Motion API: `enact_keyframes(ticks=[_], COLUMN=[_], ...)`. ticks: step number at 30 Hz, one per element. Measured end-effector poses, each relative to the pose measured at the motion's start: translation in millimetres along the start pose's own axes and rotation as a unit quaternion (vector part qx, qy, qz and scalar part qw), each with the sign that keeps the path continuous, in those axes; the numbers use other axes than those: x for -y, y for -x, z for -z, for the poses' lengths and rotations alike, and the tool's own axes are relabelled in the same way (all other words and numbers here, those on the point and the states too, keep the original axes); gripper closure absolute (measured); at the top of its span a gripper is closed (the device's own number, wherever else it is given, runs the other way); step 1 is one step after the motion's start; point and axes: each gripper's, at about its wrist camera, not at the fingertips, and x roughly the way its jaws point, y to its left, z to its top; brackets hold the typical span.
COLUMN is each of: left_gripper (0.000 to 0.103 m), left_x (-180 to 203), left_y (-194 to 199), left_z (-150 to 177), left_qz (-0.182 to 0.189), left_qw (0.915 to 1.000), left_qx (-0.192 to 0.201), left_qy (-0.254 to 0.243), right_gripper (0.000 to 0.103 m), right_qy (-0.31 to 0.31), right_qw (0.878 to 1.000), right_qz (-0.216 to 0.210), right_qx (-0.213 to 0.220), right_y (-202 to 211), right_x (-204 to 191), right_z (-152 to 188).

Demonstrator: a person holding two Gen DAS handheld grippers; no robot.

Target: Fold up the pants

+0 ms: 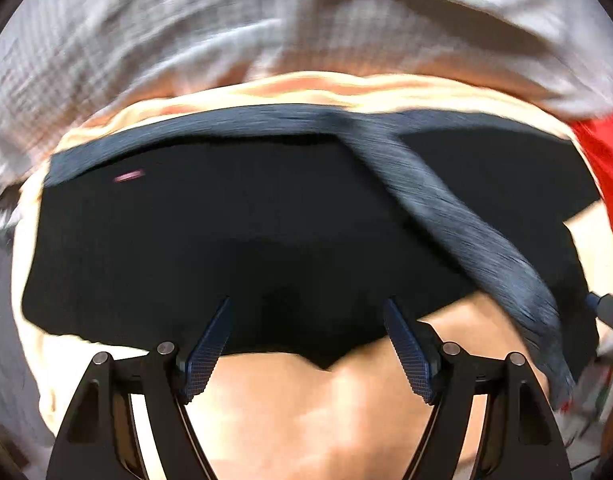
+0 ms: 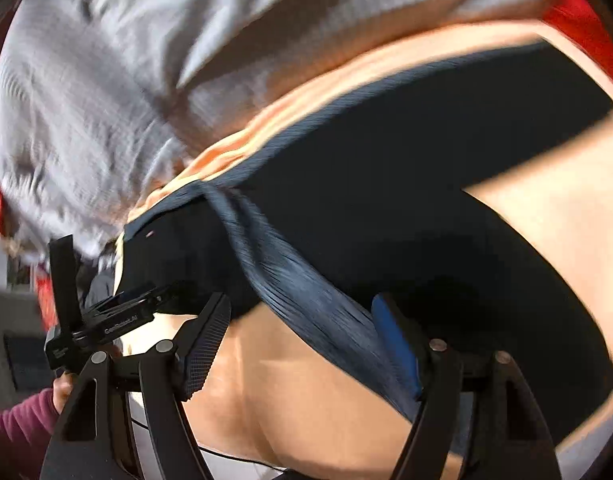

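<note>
Black pants [image 1: 226, 240] lie spread on a peach sheet [image 1: 306, 408], with a ribbed blue-grey waistband [image 1: 186, 132] along the far edge. A ribbed strip [image 1: 466, 232] of the same cloth runs diagonally across them toward the near right. My left gripper [image 1: 308, 300] is open over the pants' near edge, with nothing between its fingers. My right gripper [image 2: 302, 298] is open too. The ribbed strip [image 2: 298, 280] passes between its fingers and lies against the blue pad [image 2: 394, 344], and the left pad stands apart from it. The pants [image 2: 426, 200] fill the middle of the right wrist view. Both views are motion-blurred.
A crumpled grey checked cloth [image 1: 146, 40] lies beyond the pants, and red fabric [image 1: 602, 152] lies at the far right. In the right wrist view the left gripper's body [image 2: 118, 320] shows at the left, held by a hand [image 2: 64, 390] in a maroon sleeve [image 2: 18, 424].
</note>
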Motion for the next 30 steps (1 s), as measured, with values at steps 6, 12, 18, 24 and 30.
enact_keyframes(ticks=[6, 12, 18, 24, 30], left_gripper=[0.025, 0.025, 0.025, 0.025, 0.025], left_x=[52, 43, 54, 101, 152], left_y=[12, 14, 5, -10, -20], left_z=[22, 48, 66, 84, 96], left_qz=[0.036, 0.038, 0.043, 0.048, 0.046], left_qw=[0.9980, 0.9967, 0.9973, 0.9977, 0.9979], left_qx=[0.008, 0.007, -0.007, -0.027, -0.043], left_qy=[-0.052, -0.072, -0.059, -0.040, -0.017], right_gripper=[0.026, 0.026, 0.026, 0.026, 0.030], right_qy=[-0.072, -0.149, -0.179, -0.175, -0.124], right_qw=[0.996, 0.985, 0.978, 0.982, 0.992], right_qz=[0.037, 0.063, 0.080, 0.062, -0.009], right_qx=[0.041, 0.063, 0.065, 0.038, -0.001], right_y=[37, 73, 93, 88, 75], right_x=[55, 117, 154, 191, 205], right_z=[60, 119, 149, 155, 149])
